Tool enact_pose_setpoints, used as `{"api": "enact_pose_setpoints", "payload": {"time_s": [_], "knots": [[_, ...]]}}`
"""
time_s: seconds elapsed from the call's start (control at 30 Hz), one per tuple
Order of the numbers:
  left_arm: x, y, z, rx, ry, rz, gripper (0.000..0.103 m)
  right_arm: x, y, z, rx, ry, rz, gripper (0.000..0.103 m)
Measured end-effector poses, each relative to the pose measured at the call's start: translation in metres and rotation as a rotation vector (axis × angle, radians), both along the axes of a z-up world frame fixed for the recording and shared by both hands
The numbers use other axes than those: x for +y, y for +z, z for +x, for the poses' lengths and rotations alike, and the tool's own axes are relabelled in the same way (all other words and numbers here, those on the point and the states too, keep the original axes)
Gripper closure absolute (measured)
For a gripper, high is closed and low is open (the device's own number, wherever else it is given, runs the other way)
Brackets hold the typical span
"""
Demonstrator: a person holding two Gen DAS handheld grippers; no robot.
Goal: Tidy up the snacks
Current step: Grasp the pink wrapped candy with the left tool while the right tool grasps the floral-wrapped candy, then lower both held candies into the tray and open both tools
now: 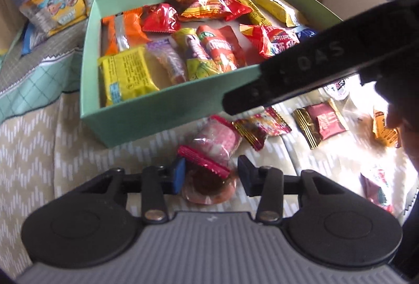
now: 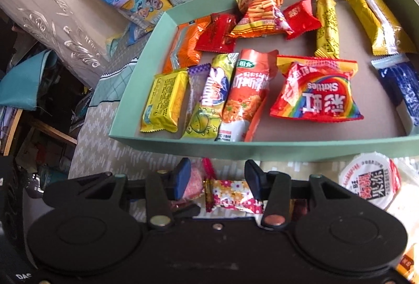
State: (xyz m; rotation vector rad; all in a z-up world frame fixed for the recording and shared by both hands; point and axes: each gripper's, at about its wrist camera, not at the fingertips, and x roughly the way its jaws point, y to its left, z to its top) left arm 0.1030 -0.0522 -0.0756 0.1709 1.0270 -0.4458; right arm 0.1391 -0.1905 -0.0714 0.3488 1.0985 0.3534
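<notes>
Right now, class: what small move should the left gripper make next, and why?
Probably close the left gripper on the pink-wrapped snack: it lies between the open jaws on the cloth, just outside the green box, not yet packed.

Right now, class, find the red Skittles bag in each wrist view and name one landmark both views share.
Left wrist view: the Skittles bag lies right of centre in the green box, partly hidden behind the black bar of the other gripper.
Right wrist view: the bag lies in full view, right of centre.
Shared landmark: the green box.
</notes>
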Motion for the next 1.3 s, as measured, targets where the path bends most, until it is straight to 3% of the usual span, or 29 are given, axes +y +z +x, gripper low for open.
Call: {"api": "enact_pose_setpoints", "payload": {"time_s": [0.27,0.47,0.63,0.7,0.9,1.03,1.07,1.17,1.3], "knots": [[0.016,0.004,-0.006,0.024,0.040,-0.032,0.060,0.007,-0.008,-0.007,0.053,0.097,-0.012,0.056],[0.023,0.003,-0.003,0.014,0.071,-0.022,0.044,0.001,-0.007,-0.025,0.056,0.112,-0.038,0.056],[0.028,0.002,-0.005,0.020,0.082,-0.010,0.035,0.027,-0.002,-0.038,-0.029,0.144,-0.202,0.061],[0.028,0.002,-0.005,0.023,0.082,-0.006,0.034,0.039,-0.001,-0.045,-0.079,0.174,-0.308,0.078],[0.017,0.004,0.005,0.037,0.066,-0.011,0.032,0.006,0.000,-0.045,-0.038,0.044,-0.237,0.082],[0.000,0.000,0.018,0.031,0.040,0.018,0.032,-0.008,-0.002,-0.051,-0.033,0.019,-0.200,0.082],[-0.004,-0.001,0.020,0.024,0.029,0.032,0.035,-0.010,-0.003,-0.051,-0.035,0.014,-0.194,0.082],[-0.015,0.000,0.020,-0.006,0.001,0.081,0.071,-0.011,-0.004,-0.052,-0.042,0.006,-0.192,0.082],[-0.018,0.003,0.021,0.015,0.030,0.065,0.075,-0.012,-0.002,-0.052,-0.039,-0.013,-0.178,0.082]]}}
